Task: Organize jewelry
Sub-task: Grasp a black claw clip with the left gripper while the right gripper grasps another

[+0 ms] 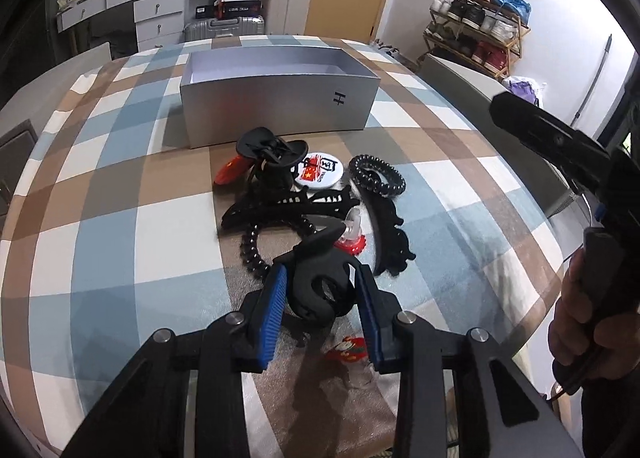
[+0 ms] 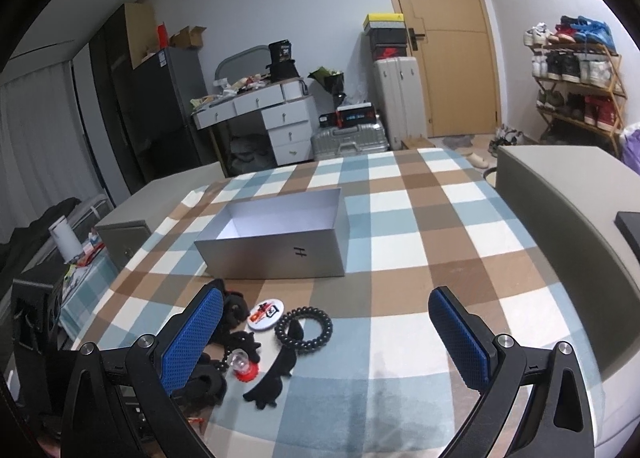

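Observation:
A pile of hair accessories lies on the checked tablecloth [image 1: 120,177] in front of an open silver box [image 1: 280,113] [image 2: 276,246]. My left gripper [image 1: 322,269] is shut on a black claw clip [image 1: 316,292] at the pile's near end, with a blue pad against each side of it. Beyond it lie a black spiral hair tie [image 1: 376,173] [image 2: 304,332], a round badge [image 1: 322,171] [image 2: 262,314], a larger black claw clip [image 1: 272,153], a long flat black clip [image 1: 390,234] and a small clear ring toy on a red base [image 1: 352,238] [image 2: 244,368]. My right gripper [image 2: 326,294] hangs open above the table, right of the pile, holding nothing.
A hand [image 1: 576,322] grips the right tool at the right edge of the left wrist view. A small red ornament [image 1: 348,350] lies under the left jaws. Grey chair backs [image 2: 560,209] stand at the table's right side; a shoe rack [image 2: 576,77] and suitcases are behind.

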A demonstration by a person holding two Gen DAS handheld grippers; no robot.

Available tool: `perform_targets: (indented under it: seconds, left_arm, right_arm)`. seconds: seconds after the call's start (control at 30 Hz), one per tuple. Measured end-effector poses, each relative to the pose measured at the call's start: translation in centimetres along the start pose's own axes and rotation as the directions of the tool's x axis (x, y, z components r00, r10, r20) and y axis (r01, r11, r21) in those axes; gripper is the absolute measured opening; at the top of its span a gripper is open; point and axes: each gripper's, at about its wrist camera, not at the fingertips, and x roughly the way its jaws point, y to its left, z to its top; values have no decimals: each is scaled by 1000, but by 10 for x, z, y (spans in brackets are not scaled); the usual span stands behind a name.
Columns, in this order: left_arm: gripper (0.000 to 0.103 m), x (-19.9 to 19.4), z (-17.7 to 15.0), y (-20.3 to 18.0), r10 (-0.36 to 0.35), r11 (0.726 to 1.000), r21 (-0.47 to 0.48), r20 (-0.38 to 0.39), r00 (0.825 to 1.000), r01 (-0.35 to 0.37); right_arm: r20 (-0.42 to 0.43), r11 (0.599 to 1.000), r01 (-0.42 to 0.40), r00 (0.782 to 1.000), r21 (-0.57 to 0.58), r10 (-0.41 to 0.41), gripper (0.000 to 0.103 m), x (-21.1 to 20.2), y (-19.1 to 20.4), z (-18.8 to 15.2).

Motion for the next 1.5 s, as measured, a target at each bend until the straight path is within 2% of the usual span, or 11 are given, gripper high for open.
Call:
perform_targets:
  seconds: [0.27, 0.43, 0.63, 0.77, 0.87, 1.07, 1.17, 1.23, 1.27, 1.3, 1.5]
  left_arm:
    - [29, -11, -3, 6, -19, 1000, -11, 29, 999, 19]
    - [29, -18, -5, 16, -14, 999, -36, 55, 998, 16]
    - [29, -22, -7, 31, -19, 997, -77, 82, 996, 25]
    - [29, -23, -6, 42, -19, 994, -102, 92, 996, 28]
    - [29, -24, -6, 50, -19, 993, -116, 101, 995, 31]
    - [29, -27, -3, 61, -24, 991, -131, 114, 993, 39]
    - [29, -29, -2, 66, -23, 990, -132, 125, 992, 40]
    - [29, -29, 0, 68, -22, 990, -137, 131, 991, 40]
    - [29, -30, 0, 69, -24, 989, -139, 132, 991, 43]
    - [29, -30, 1, 71, -22, 989, -144, 136, 990, 42]
    - [29, -31, 7, 77, -13, 988, -151, 147, 989, 35]
  right_arm:
    - [-37, 999, -25, 999, -28, 24, 103, 15, 13, 1]
    - [-81, 995, -93, 993, -46, 89, 103, 31, 24, 5]
    - [-197, 961, -270, 947, -54, 254, 103, 65, 47, 6]
    - [-245, 949, -310, 925, -49, 290, 102, 86, 61, 3]
    - [-295, 940, -340, 901, -28, 317, 94, 104, 68, 2]
    - [-365, 944, -330, 881, -18, 301, 77, 126, 74, -3]
    - [-378, 951, -309, 884, -26, 277, 60, 130, 75, -5]
    - [-387, 953, -303, 882, -27, 270, 37, 132, 74, -6]
    - [-389, 953, -302, 881, -26, 269, 34, 132, 73, -6]
    - [-386, 950, -313, 878, -15, 283, 24, 131, 72, -5]
    - [-355, 943, -333, 879, 25, 319, 24, 121, 62, -5]
